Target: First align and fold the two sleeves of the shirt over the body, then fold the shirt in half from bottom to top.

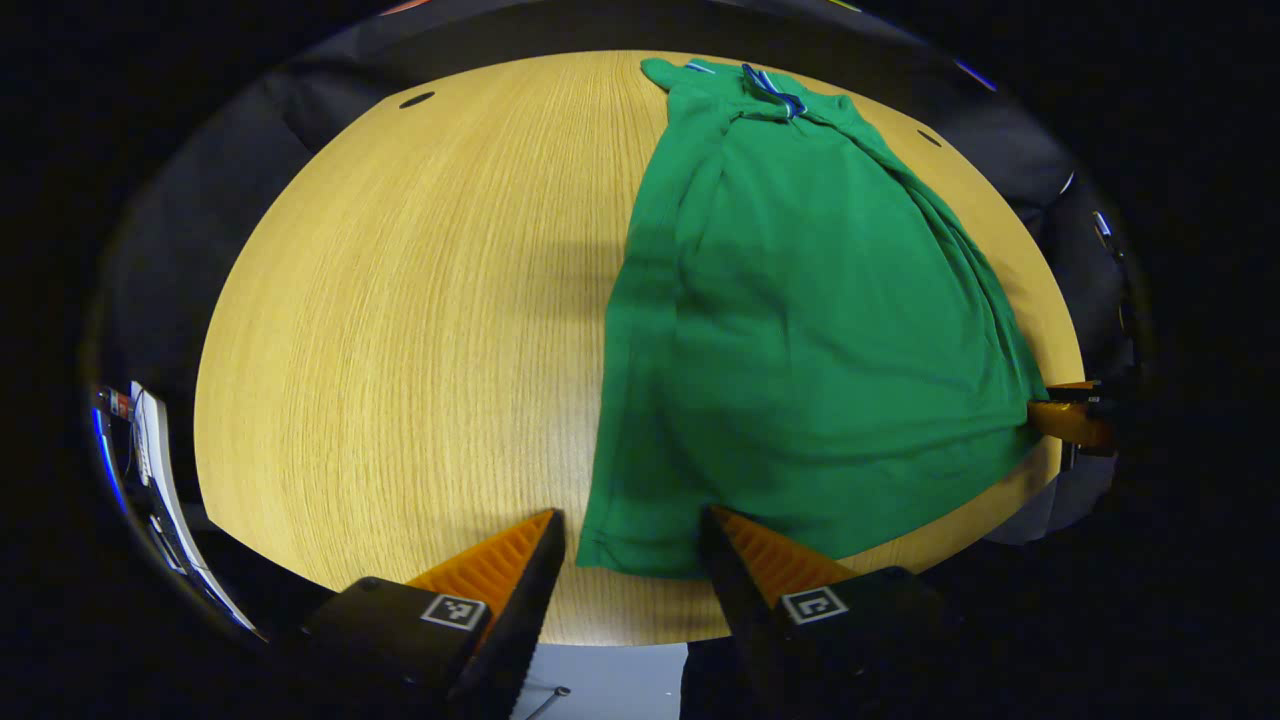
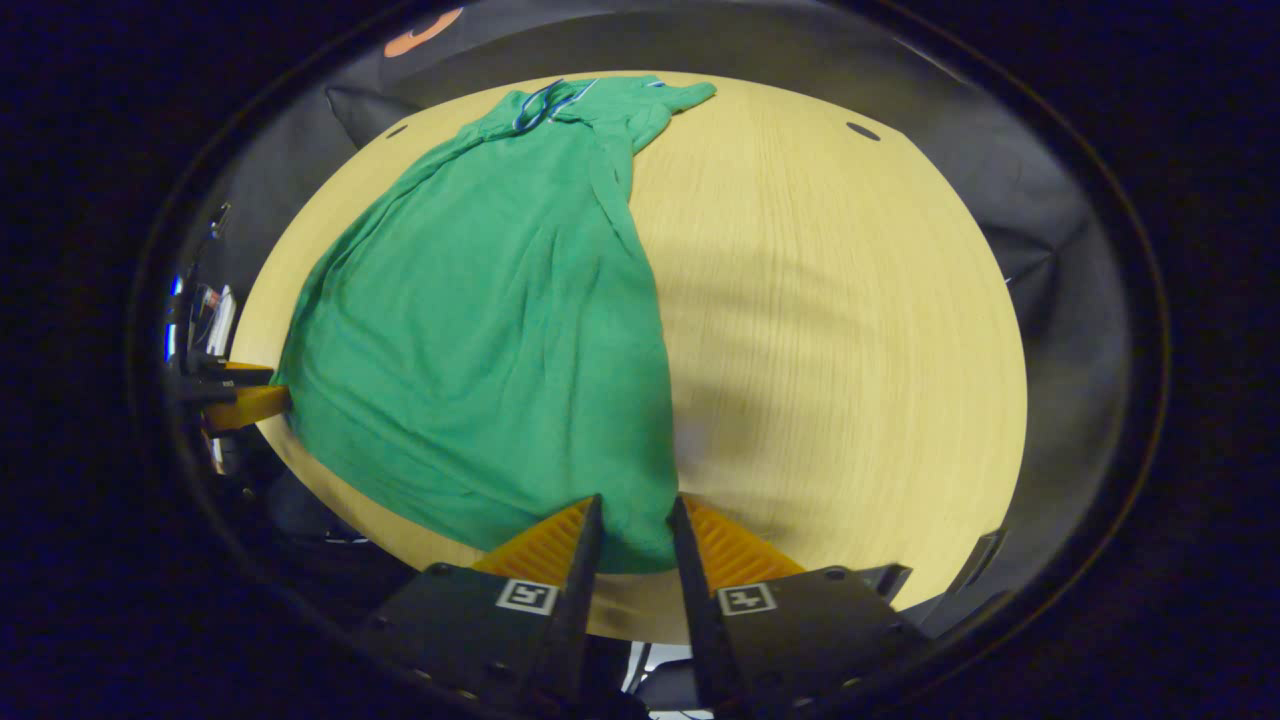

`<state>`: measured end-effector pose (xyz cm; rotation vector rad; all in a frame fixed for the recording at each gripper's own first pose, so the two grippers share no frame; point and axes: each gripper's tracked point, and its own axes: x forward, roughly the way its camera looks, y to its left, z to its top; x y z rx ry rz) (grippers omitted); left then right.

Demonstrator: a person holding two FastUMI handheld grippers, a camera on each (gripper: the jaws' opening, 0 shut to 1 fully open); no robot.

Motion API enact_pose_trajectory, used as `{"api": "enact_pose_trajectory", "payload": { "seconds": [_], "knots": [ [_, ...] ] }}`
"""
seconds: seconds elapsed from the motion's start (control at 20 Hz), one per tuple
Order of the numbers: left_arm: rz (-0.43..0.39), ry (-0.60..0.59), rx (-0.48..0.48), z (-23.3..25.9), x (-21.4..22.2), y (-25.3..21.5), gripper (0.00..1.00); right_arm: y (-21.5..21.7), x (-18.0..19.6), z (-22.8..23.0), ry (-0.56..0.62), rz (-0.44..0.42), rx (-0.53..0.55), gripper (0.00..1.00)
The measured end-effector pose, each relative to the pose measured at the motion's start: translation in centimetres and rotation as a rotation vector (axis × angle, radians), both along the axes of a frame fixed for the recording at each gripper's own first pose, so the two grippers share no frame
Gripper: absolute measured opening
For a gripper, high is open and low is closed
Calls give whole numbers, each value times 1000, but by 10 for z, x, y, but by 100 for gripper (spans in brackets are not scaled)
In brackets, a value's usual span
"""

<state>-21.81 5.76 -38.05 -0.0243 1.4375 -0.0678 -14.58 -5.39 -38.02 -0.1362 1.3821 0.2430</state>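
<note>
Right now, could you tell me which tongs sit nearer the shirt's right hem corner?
Right. The right tongs straddle that corner of the shirt, cloth between the fingers; the left tongs are at the opposite hem corner.

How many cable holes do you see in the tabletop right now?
2. One hole sits near the far left edge of the table, well clear of the shirt. The other hole is at the far right, beside the shirt's shoulder. The shirt may hide more.
</note>
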Motion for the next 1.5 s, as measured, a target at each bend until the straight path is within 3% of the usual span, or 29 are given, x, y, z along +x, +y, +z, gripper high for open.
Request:
{"api": "enact_pose_trajectory", "payload": {
  "seconds": [0.05, 0.1, 0.15, 0.2, 0.25, 0.3, 0.55, 0.85, 0.9, 0.95, 1.0, 1.3, 1.5],
  "knots": [
    [5, 18, -6, 0, 1, -2, 88, 4, -2, -1, 19, -18, 26, 25],
    [10, 35, -17, 5, 3, -6, 64, 3, -1, 0, 26, -41, 38, 7],
    [19, 53, -50, 6, 3, -13, 54, 3, -2, 1, 45, -54, 50, 4],
    [43, 74, -72, 5, 4, -19, 28, 5, -1, 2, 52, -77, 65, 4],
    [55, 100, -94, 10, 3, -24, 12, 4, 0, 1, 72, -89, 76, 0],
    [58, 112, -111, 14, 5, -28, 8, 3, 2, 2, 78, -101, 80, 2],
    [47, 89, -163, 55, 39, -37, 7, 8, 9, 29, 56, -129, 153, 0],
    [3, 4, -199, 122, 114, -46, 7, 8, 33, 72, -2, -135, 215, 0],
    [3, -18, -207, 131, 115, -44, 7, 7, 39, 79, -16, -129, 220, 0],
    [0, -43, -215, 107, 84, -21, 7, 7, 44, 87, -32, -124, 224, 0],
    [-6, -69, -214, 147, 134, -43, 7, 7, 52, 95, -51, -121, 232, 0],
    [-68, -218, -209, 182, 194, -52, 7, 2, 98, 140, -165, -160, 286, 0],
    [-66, -343, -205, 208, 243, -52, 7, 0, 129, 164, -228, -181, 314, 0]
  ]
}}
